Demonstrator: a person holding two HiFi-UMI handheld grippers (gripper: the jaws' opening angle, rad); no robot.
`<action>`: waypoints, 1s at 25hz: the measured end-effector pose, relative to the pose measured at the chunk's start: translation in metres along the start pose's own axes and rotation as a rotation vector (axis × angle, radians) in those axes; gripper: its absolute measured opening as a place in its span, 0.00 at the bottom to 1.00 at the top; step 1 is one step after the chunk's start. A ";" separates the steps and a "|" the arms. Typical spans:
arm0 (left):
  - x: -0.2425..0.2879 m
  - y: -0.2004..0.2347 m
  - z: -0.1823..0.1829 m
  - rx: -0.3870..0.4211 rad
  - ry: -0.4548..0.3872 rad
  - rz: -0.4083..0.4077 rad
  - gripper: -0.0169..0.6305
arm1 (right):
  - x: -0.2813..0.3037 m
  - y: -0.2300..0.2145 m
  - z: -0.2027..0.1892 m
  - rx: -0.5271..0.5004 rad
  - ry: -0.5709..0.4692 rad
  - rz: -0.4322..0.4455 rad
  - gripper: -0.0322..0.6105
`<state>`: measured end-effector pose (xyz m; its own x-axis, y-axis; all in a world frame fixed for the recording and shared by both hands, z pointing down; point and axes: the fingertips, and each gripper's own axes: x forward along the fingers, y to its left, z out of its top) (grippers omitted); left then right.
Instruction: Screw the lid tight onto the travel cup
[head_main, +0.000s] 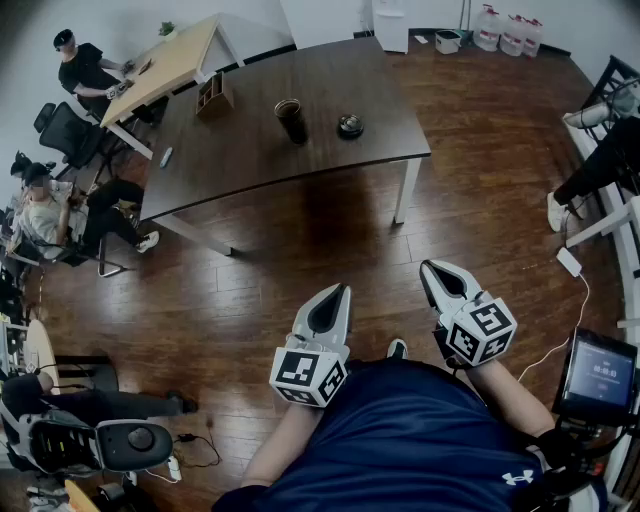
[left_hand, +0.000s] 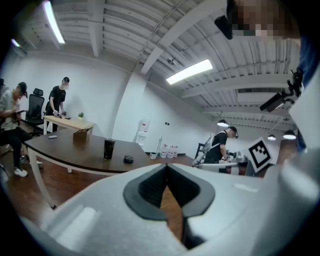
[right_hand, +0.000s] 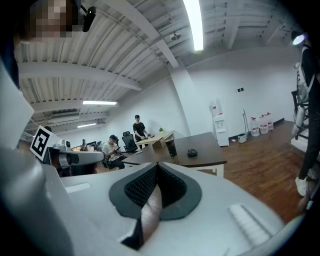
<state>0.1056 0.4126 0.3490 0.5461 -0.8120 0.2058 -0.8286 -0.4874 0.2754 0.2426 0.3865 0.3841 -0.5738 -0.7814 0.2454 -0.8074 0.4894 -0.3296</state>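
- The left hand-held gripper (head_main: 341, 291) has its jaws pressed fully together, with nothing between them.
- The right hand-held gripper (head_main: 429, 266) is closed the same way and also holds nothing.
- Both are held close in front of the person's body, above the wooden floor (head_main: 230, 310). Their tips point toward the desk (head_main: 240, 165), which is well apart from them.
- The cup (head_main: 292, 120) stands upright near the middle of the dark desk, with no lid on it.
- The lid (head_main: 350, 126) lies flat on the desk to the right of the cup in the head view, near it but not touching.
- A box (head_main: 213, 97) sits toward the desk's far left corner.
- A lighter table (head_main: 170, 62) stands behind the desk, with a person (head_main: 85, 72) at it.
- Water bottles (head_main: 505, 33) stand by the far wall.
- A screen (head_main: 597, 375) stands at the person's right.
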 end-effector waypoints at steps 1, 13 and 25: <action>-0.001 -0.001 -0.002 -0.001 0.002 0.003 0.03 | -0.001 -0.001 -0.002 0.009 0.002 0.003 0.06; 0.023 0.007 0.004 -0.009 0.029 0.037 0.03 | 0.025 -0.019 0.007 0.053 0.016 0.022 0.06; 0.133 0.104 0.060 -0.041 -0.002 -0.090 0.03 | 0.132 -0.059 0.060 0.007 0.007 -0.066 0.06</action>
<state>0.0845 0.2349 0.3484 0.6178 -0.7662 0.1769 -0.7705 -0.5450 0.3306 0.2227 0.2313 0.3815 -0.5206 -0.8090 0.2728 -0.8424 0.4346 -0.3186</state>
